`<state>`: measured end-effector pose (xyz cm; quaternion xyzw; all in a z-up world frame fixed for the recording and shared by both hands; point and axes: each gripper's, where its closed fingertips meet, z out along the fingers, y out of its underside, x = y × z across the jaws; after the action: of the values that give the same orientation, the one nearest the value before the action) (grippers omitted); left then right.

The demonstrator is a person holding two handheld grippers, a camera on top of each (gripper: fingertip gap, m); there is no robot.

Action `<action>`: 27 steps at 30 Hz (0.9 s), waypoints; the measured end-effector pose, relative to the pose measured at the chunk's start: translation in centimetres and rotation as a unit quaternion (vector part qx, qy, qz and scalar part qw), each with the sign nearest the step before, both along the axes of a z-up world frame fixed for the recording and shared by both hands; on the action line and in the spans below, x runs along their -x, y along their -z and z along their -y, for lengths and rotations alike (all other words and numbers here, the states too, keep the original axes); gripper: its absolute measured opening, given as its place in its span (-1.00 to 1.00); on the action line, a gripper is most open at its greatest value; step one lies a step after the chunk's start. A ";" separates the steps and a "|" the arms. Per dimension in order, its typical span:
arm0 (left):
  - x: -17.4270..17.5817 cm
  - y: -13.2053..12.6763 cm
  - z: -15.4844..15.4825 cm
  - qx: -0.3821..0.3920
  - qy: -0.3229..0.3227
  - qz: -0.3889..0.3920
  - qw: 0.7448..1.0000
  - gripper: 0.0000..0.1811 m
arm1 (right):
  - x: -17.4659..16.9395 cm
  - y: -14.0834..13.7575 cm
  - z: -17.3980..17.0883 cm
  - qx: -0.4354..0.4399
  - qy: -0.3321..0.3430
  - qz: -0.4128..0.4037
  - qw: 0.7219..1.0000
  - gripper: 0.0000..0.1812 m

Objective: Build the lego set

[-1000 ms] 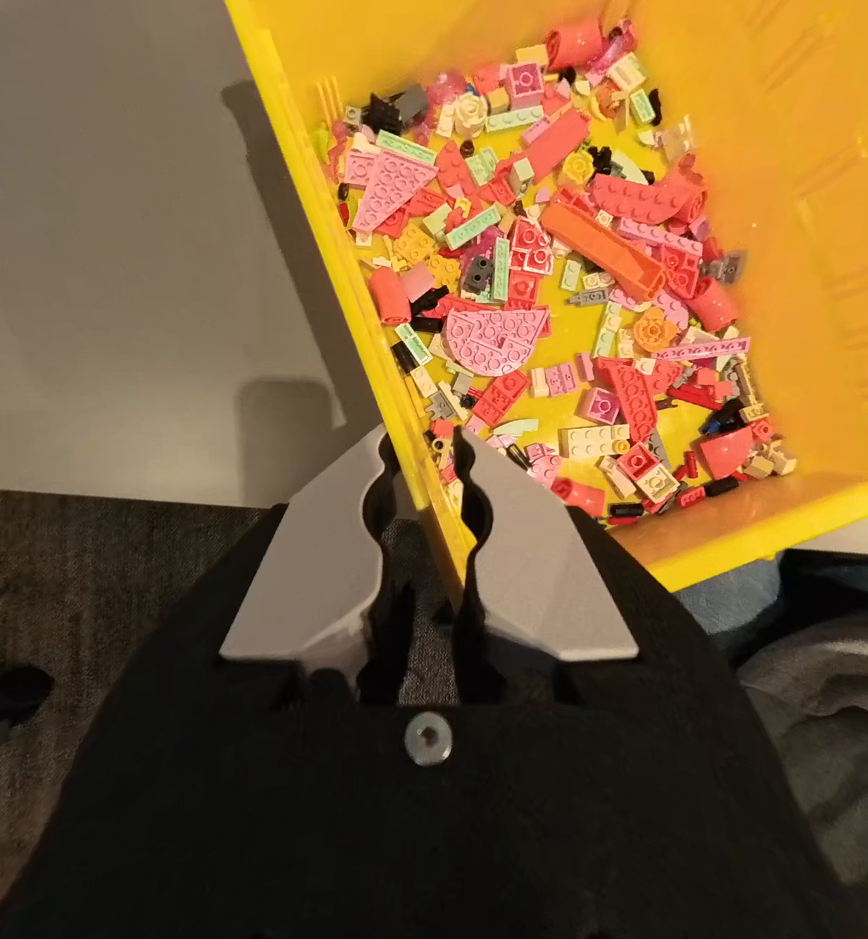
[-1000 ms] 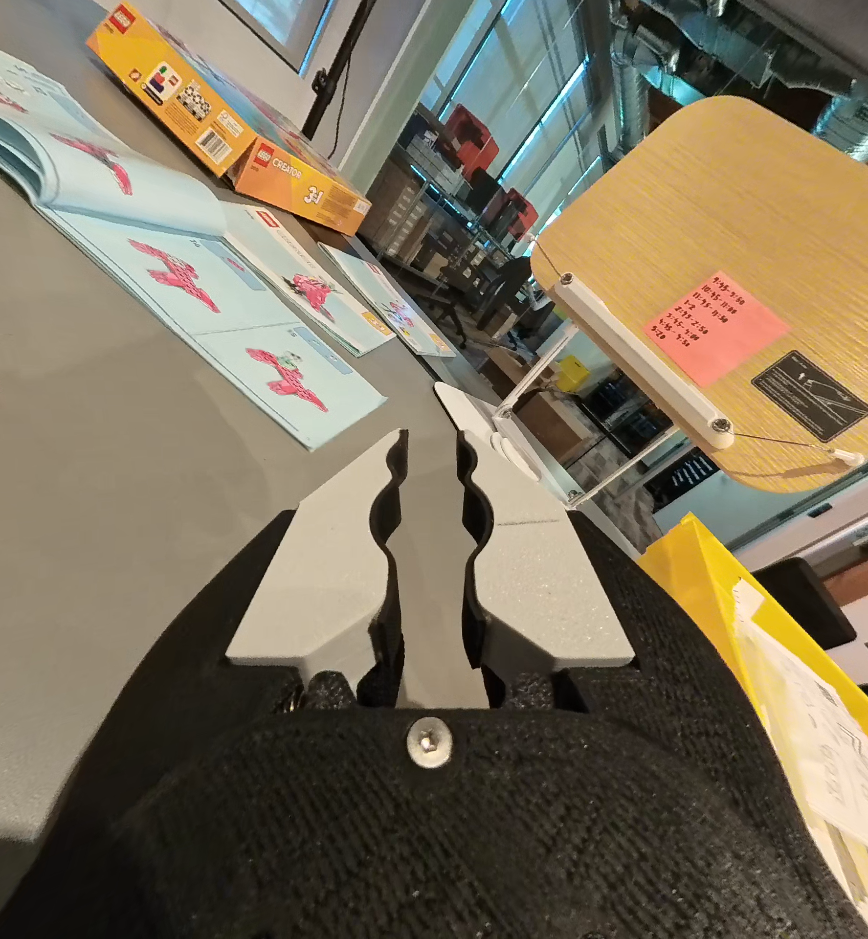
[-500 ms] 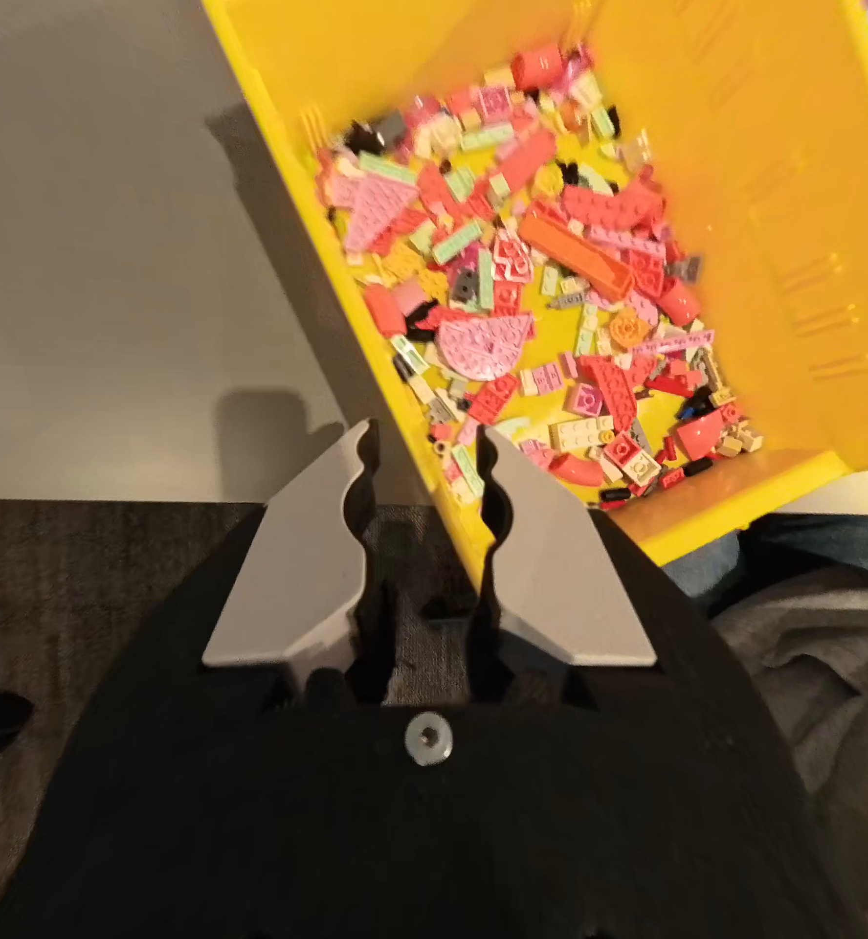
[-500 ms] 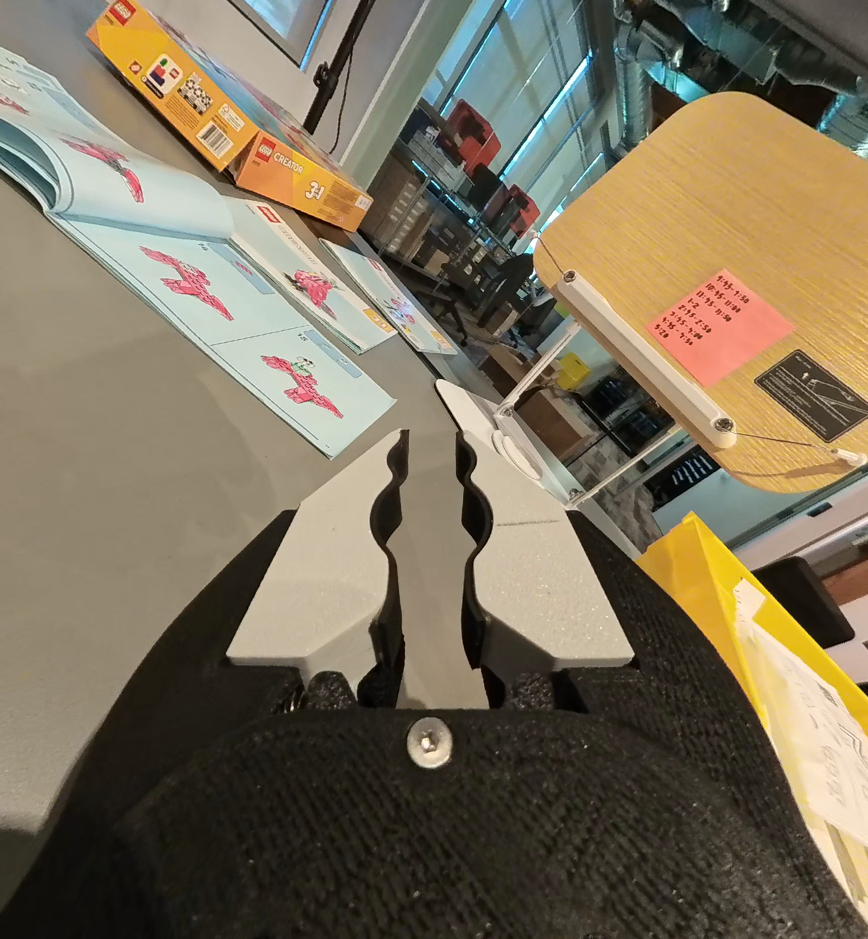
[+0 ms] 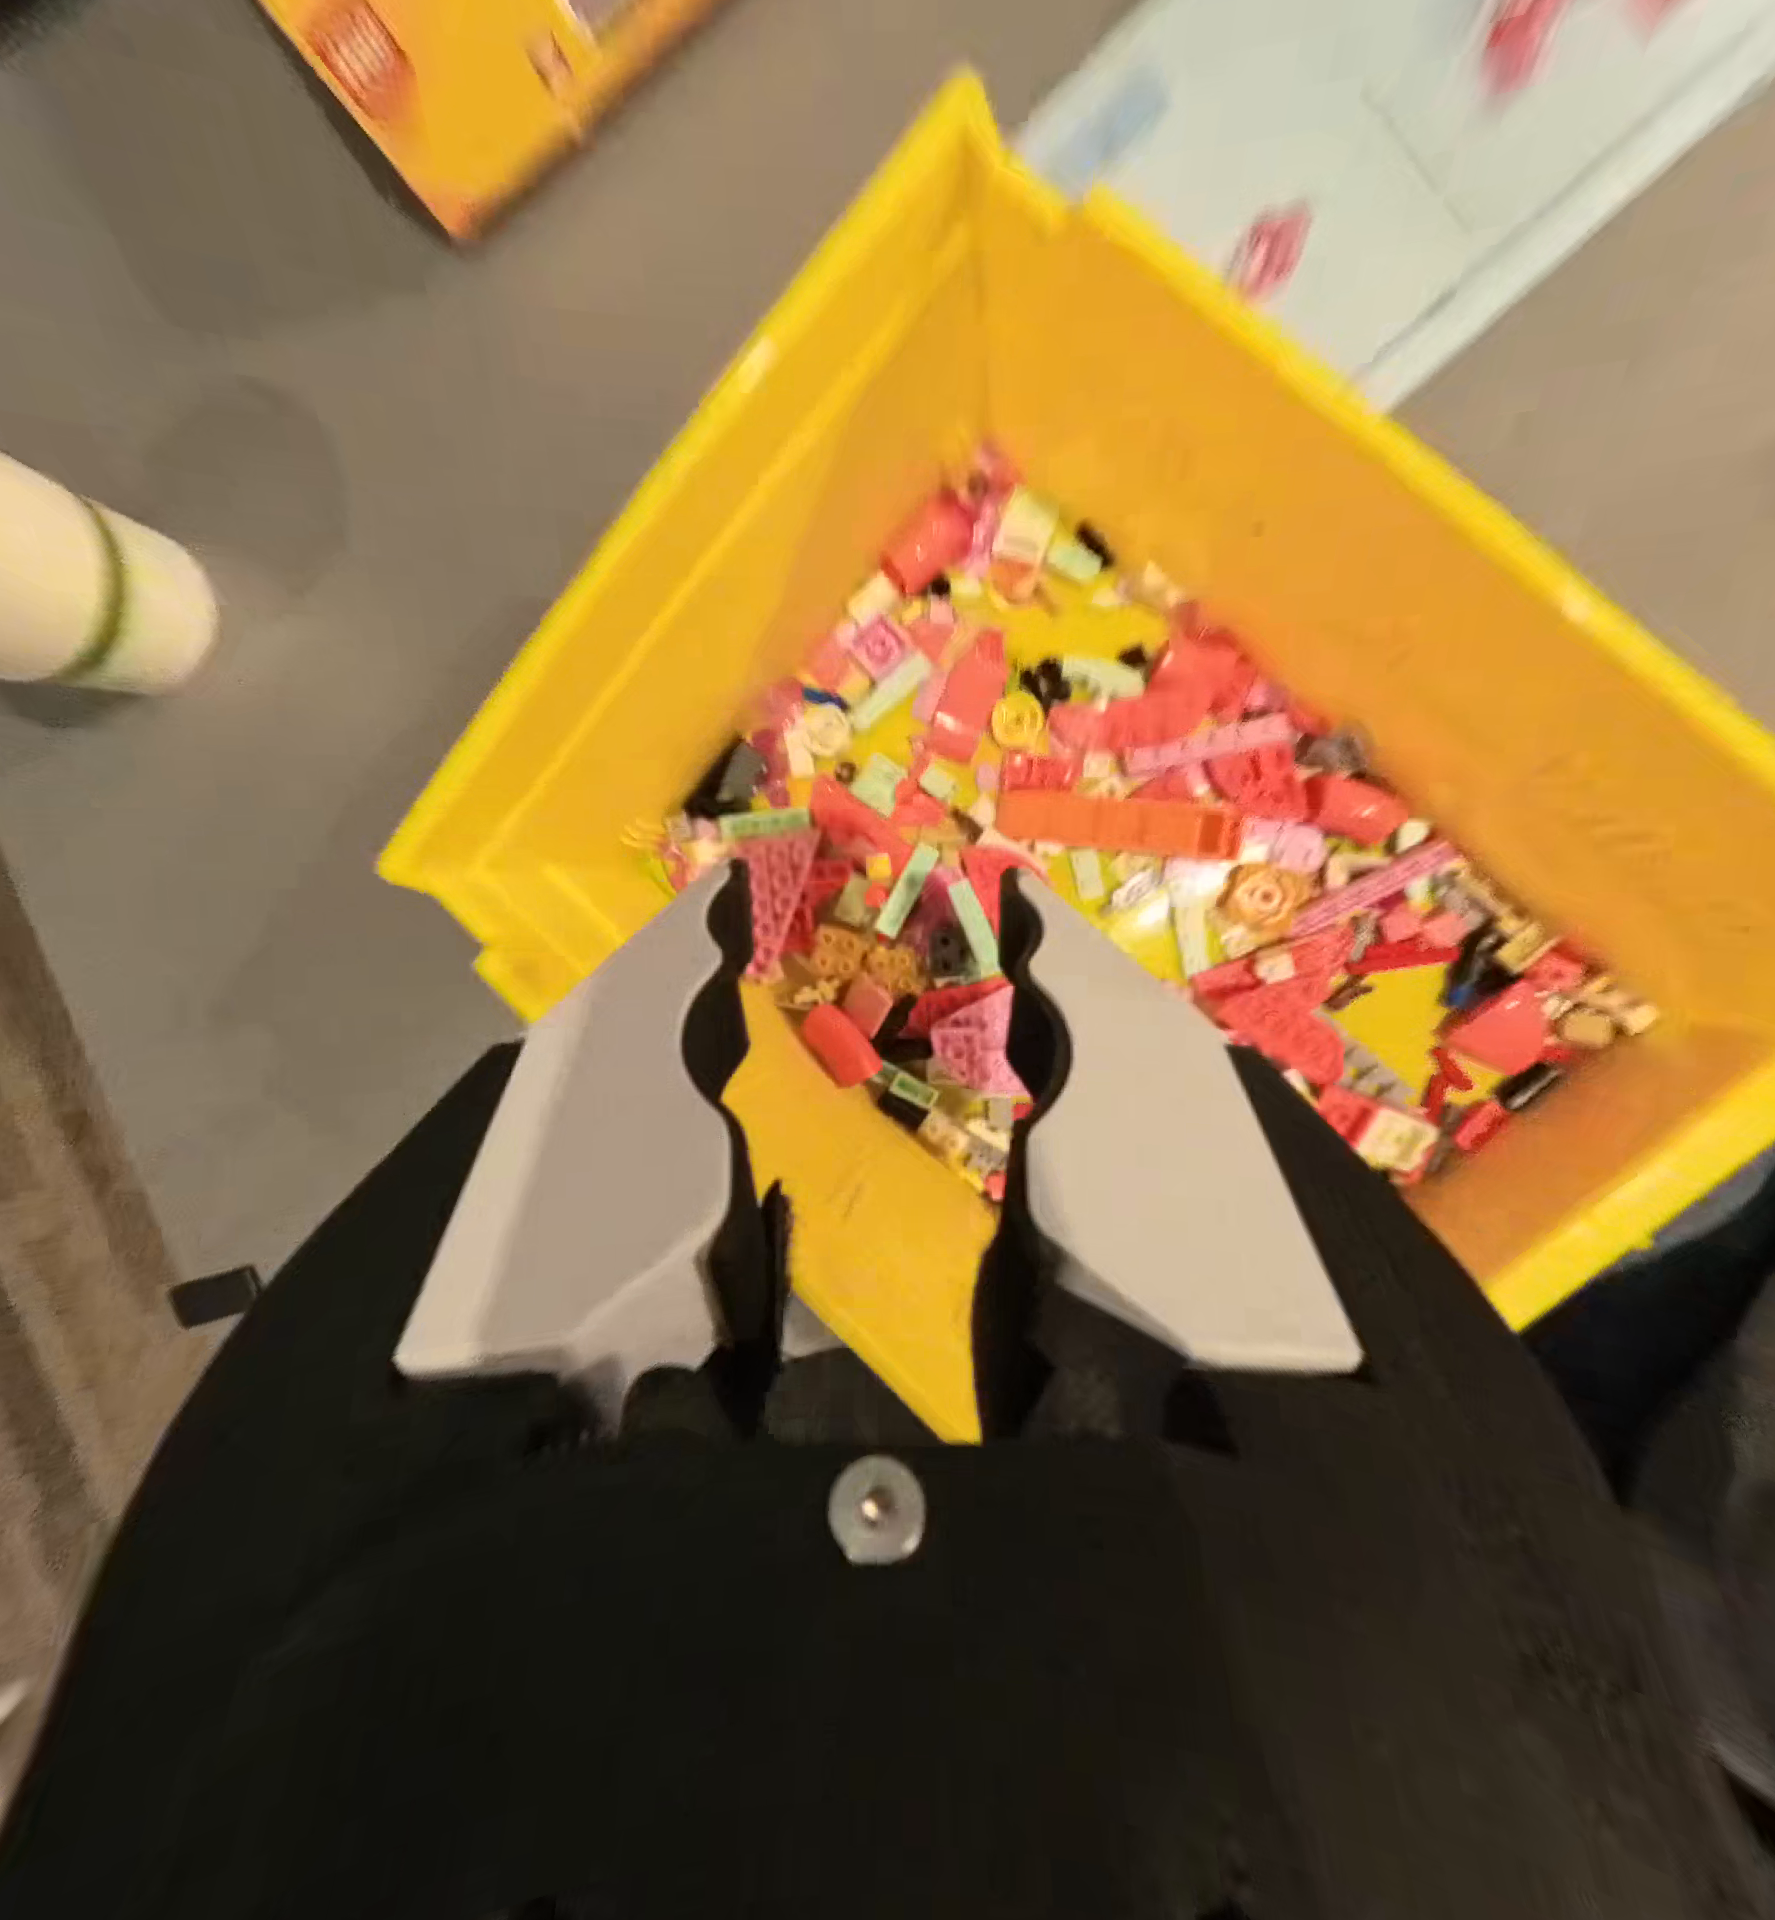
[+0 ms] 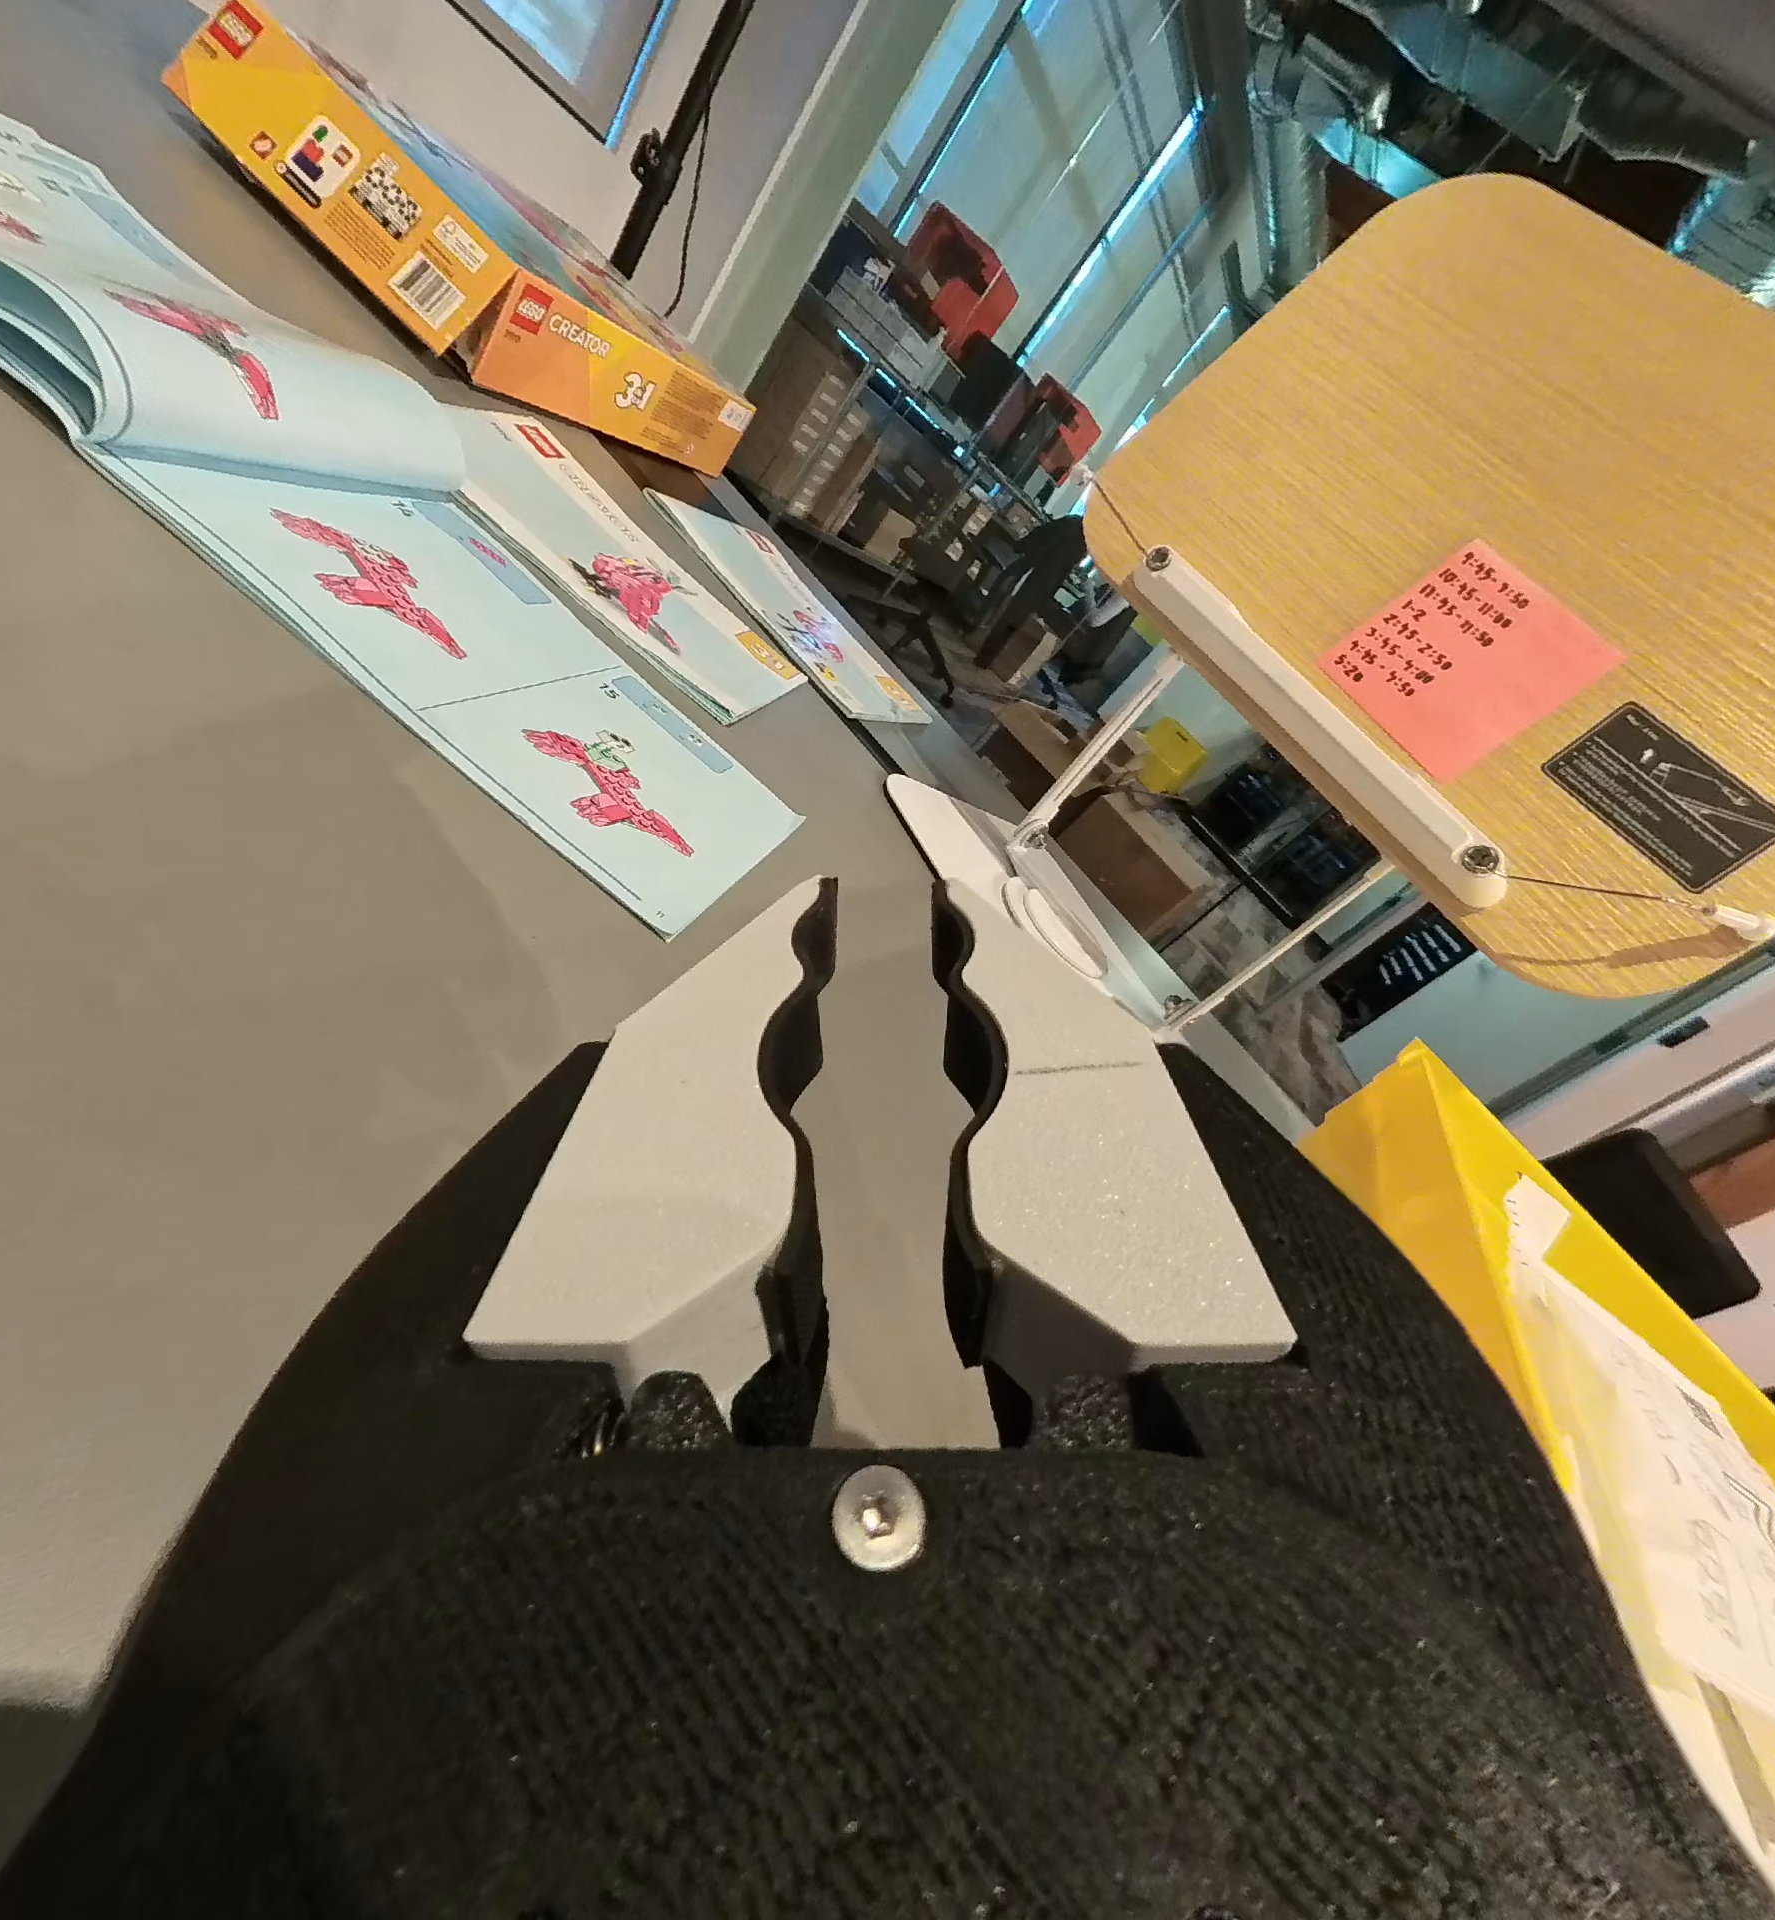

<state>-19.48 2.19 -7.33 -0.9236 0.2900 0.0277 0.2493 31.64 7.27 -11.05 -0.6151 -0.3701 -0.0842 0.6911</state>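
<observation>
Grey tabletop carries everything: a yellow bin (image 5: 1278, 416) of loose lego pieces (image 5: 1122, 831) at the near edge, one orange box (image 6: 467, 260) toward the far edge, and three instruction booklets (image 6: 363, 499) (one lying open). Judging by the jumble, building has barely begun; nearly all remains. Left gripper (image 5: 867, 894) hangs over the bin, fingers apart and empty. Right gripper (image 6: 878, 899) rests low over the table, slightly parted, holding nothing.

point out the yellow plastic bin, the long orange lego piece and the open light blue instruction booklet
yellow plastic bin (image 5: 1215, 416): left wrist view, far inner wall
long orange lego piece (image 5: 1117, 826): left wrist view, its middle
open light blue instruction booklet (image 6: 509, 665): right wrist view, open page
</observation>
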 end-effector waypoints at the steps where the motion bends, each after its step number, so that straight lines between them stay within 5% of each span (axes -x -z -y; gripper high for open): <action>1: 0.1 1.6 -0.3 0.036 0.002 -0.023 0.999 -0.47 | 0.0 0.0 0.0 0.001 0.001 0.000 1.000 -0.82; 7: 0.7 7.5 -1.3 0.156 -0.014 -0.081 0.984 -0.70 | -0.1 0.1 0.0 0.003 0.003 0.001 1.000 -0.82; 12: 0.5 9.7 2.0 0.264 -0.015 -0.060 0.962 -0.72 | 0.0 0.1 0.0 0.007 -0.004 -0.007 1.000 -0.84; 20: 2.0 10.9 3.3 0.249 -0.034 -0.086 0.964 -0.65 | 0.0 0.1 0.0 0.010 -0.007 -0.013 1.000 -0.85; 27: -1.7 11.0 1.4 0.199 -0.010 0.025 0.980 -0.58 | 0.1 0.2 0.1 0.013 -0.007 -0.012 1.000 -0.85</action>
<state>-17.82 0.81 -18.31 -0.9580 0.2738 -0.0516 0.0674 31.55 7.21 -11.23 -0.6226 -0.3668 -0.0669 0.6880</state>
